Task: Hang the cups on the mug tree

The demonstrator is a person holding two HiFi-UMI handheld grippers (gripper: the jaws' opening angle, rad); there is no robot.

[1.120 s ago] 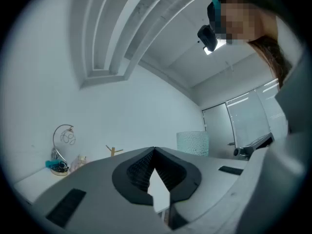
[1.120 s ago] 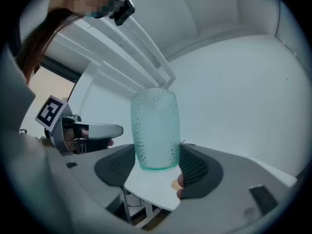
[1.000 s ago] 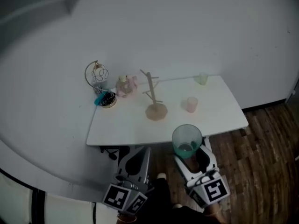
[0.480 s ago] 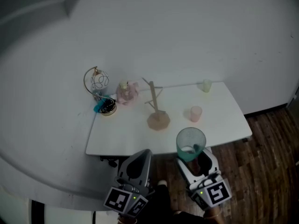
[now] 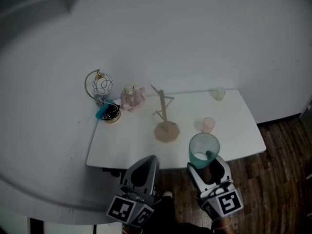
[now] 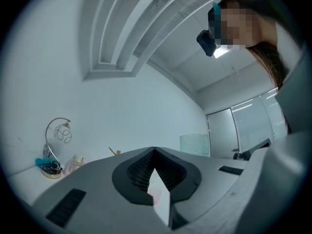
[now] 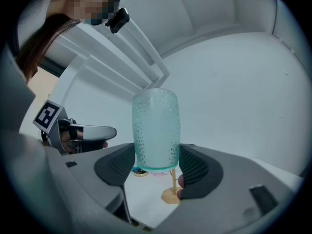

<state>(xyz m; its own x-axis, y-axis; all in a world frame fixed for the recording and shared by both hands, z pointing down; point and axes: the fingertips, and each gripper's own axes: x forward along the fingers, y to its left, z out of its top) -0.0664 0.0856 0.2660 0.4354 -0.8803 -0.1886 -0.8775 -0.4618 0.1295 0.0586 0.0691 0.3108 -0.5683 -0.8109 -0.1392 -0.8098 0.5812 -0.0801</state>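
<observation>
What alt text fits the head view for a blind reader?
The right claw holds a teal cup upright at the near edge of a white table. A mug tree, a pink cup and a pale cup stand on it; the left claw is shut.

A white counter (image 5: 131, 143) stands on a dark wooden floor (image 5: 278, 174). At its back left sit a gold wire ornament (image 5: 99, 87), a dark round dish (image 5: 112, 115) and a pink object (image 5: 132, 97). The bare mug tree (image 5: 166, 130) stands mid-counter, with a pink cup (image 5: 208, 125) near its right. A pale green cup (image 5: 220, 93) is at the far right corner.
</observation>
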